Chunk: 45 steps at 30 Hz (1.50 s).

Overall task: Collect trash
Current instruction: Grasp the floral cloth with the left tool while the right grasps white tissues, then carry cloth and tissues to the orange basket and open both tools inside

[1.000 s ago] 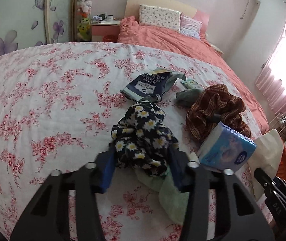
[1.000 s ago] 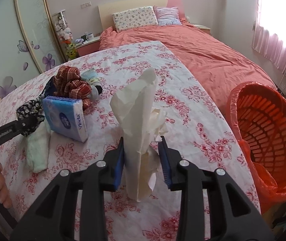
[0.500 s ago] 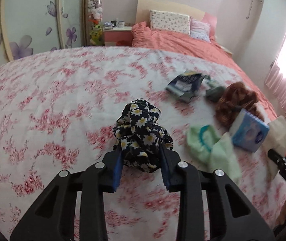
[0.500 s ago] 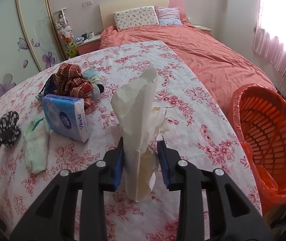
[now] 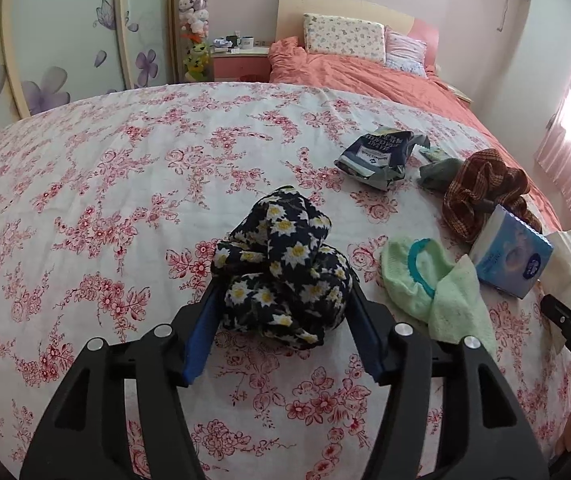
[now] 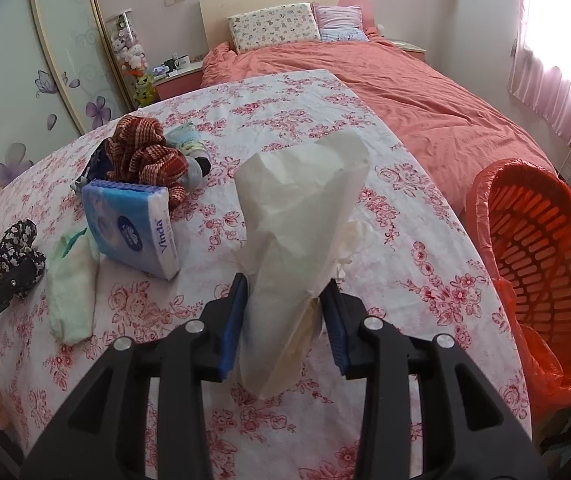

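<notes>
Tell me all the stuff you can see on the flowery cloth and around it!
daisy cloth: 1, black with white flowers, in the left hand-held gripper
crumpled tissue: 1, cream, in the right hand-held gripper
tissue pack: 1, blue and white, mid-cloth
green sock: 1, pale green, beside the pack
plaid cloth: 1, red-brown, behind the pack
snack bag: 1, dark blue, farther back
basket: 1, orange, off the cloth's right edge
left hand-held gripper: 1, black, blue pads
right hand-held gripper: 1, black, blue pads

claw [image 5: 283,332]: black frame | blue pads [image 5: 199,338] | silver screws
</notes>
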Tool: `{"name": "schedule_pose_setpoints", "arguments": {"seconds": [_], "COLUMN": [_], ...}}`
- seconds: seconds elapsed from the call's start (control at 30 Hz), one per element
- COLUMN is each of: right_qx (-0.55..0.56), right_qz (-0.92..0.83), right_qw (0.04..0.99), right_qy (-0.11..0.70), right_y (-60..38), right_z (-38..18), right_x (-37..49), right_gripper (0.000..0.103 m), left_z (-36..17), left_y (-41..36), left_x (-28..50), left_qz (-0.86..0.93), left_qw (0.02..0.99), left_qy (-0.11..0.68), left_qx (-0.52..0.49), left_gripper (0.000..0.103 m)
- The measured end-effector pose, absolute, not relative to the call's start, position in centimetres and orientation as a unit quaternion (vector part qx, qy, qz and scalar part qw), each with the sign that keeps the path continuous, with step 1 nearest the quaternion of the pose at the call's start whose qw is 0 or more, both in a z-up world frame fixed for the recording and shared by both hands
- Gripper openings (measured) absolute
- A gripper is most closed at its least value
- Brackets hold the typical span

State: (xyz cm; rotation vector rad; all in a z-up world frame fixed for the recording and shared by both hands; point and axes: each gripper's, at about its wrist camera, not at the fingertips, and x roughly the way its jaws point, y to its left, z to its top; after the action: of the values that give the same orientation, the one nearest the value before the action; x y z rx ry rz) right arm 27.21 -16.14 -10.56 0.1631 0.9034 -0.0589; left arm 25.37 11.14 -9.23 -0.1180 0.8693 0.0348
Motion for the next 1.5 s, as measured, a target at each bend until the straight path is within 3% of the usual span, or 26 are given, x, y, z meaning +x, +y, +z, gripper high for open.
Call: {"name": "schedule_pose_setpoints", "arguments": {"seconds": [0.37, 0.67, 0.7, 0.77, 0.87, 0.97, 1.5], "right_qx": [0.056, 0.059, 0.061, 0.069, 0.084, 0.084, 0.100], "right_qz": [-0.025, -0.023, -0.024, -0.034, -0.024, -0.025, -0.011], "right_qw": [0.895, 0.895, 0.896, 0.896, 0.898, 0.902, 0.935], "right_qy": [0.441, 0.441, 0.440, 0.436, 0.431, 0.423, 0.339], "right_y": [-15.0, -14.9, -15.0, -15.4, -16.0, -16.4, -19.3], "right_z": [-10.8, -10.9, -10.9, -10.8, -10.7, -10.3, -2.6], "right_x": [27.4, 27.4, 27.4, 27.2, 27.0, 26.7, 21.4], "right_gripper": [0.048, 0.048, 0.046, 0.031, 0.027, 0.026, 0.026], "left_z": [-9.4, -9.7, -9.7, -9.5, -9.2, -8.7, -1.5], "left_y": [11.1, 10.1, 10.2, 10.2, 10.2, 10.4, 5.9], "left_x": [25.4, 25.7, 25.7, 25.6, 25.6, 25.5, 22.6], "left_qz": [0.022, 0.036, 0.036, 0.030, 0.021, 0.009, -0.037], "left_qw": [0.902, 0.899, 0.899, 0.902, 0.904, 0.905, 0.933], "left_qy": [0.428, 0.436, 0.435, 0.429, 0.427, 0.423, 0.355], "left_qx": [-0.050, -0.018, -0.019, -0.020, -0.027, -0.039, -0.032], "left_gripper": [0.074, 0.075, 0.073, 0.055, 0.035, 0.024, 0.022]}}
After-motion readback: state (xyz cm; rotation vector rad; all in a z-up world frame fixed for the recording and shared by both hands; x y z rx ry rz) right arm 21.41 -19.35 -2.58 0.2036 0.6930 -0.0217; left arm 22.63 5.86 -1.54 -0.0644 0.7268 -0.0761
